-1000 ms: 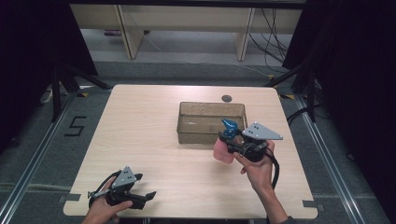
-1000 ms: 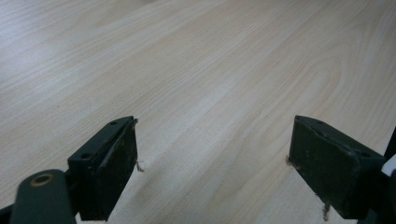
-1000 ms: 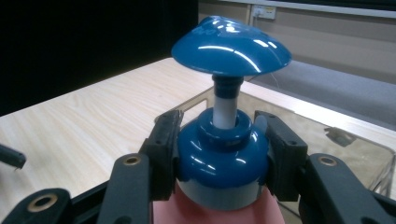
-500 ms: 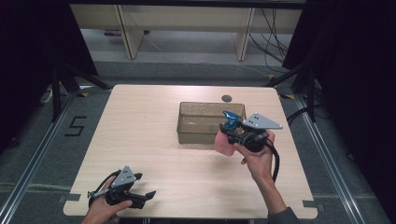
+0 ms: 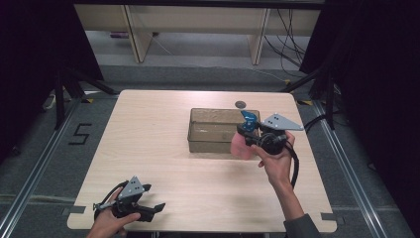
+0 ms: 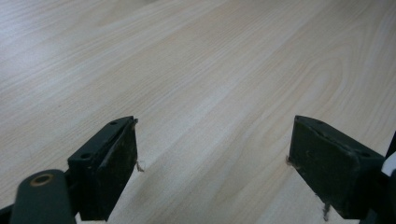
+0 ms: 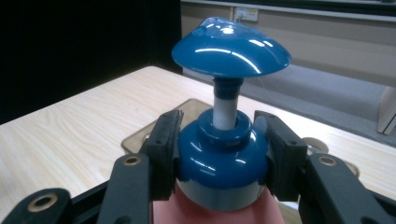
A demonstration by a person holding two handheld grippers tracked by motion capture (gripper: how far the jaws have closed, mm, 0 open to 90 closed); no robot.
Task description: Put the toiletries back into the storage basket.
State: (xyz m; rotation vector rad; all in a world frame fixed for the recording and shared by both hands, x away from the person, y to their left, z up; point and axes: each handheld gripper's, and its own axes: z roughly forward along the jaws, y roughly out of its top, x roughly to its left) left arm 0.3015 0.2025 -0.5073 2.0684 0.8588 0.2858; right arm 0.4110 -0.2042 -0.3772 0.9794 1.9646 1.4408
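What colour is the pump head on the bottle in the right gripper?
Glossy blue pump head, on a pink bottle; the right gripper view shows it best.

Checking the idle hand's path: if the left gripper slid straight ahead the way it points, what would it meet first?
Probably nothing: the left gripper, jaws open and nothing between them, has bare table ahead in its own view, as far as that picture shows.

The high view is evenly lit from above: the table is bright, the surroundings almost black, and shadows are soft and short. The picture is a little grainy. In the right gripper view, white glare spots sit on the blue pump bottle, and the background is slightly soft. The left gripper view is bright and sharp.
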